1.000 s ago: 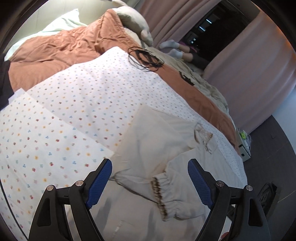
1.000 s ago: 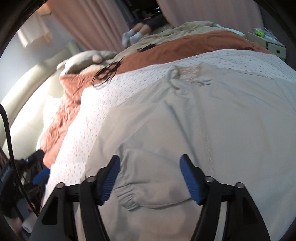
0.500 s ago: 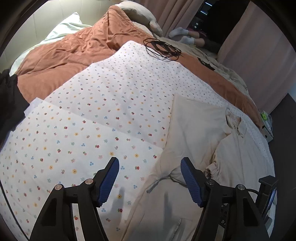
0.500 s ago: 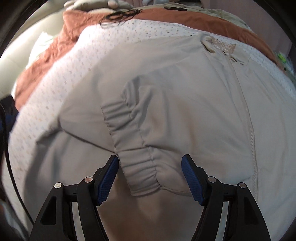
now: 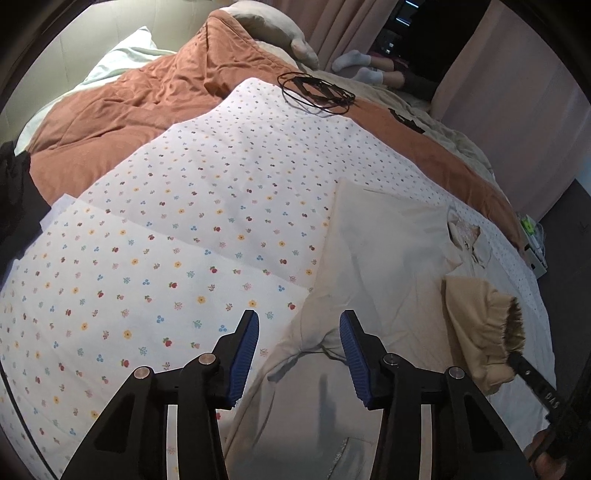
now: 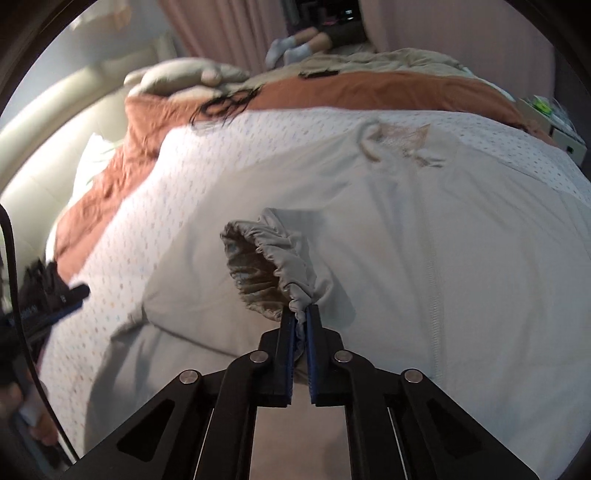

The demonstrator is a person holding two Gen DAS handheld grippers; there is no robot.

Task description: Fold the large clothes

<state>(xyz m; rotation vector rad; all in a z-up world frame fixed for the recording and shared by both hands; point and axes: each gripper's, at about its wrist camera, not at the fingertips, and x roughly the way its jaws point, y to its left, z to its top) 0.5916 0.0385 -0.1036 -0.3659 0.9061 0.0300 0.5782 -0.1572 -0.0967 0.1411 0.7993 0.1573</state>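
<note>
A large beige jacket lies spread on a white flower-print sheet on the bed; it also fills the right wrist view. My right gripper is shut on the jacket's elastic sleeve cuff and holds it lifted above the body of the jacket. The raised cuff shows in the left wrist view at the right. My left gripper is open and empty, low over the jacket's left edge where a fold meets the sheet.
A rust-orange duvet and pillows lie at the far side. A coil of black cable rests on the sheet's far edge. A person's socked feet lie beyond. Dark items sit at the left edge.
My right gripper closed on the sleeve cuff and lifted it off the jacket. My left gripper narrowed its opening and moved a little toward the jacket's left edge.
</note>
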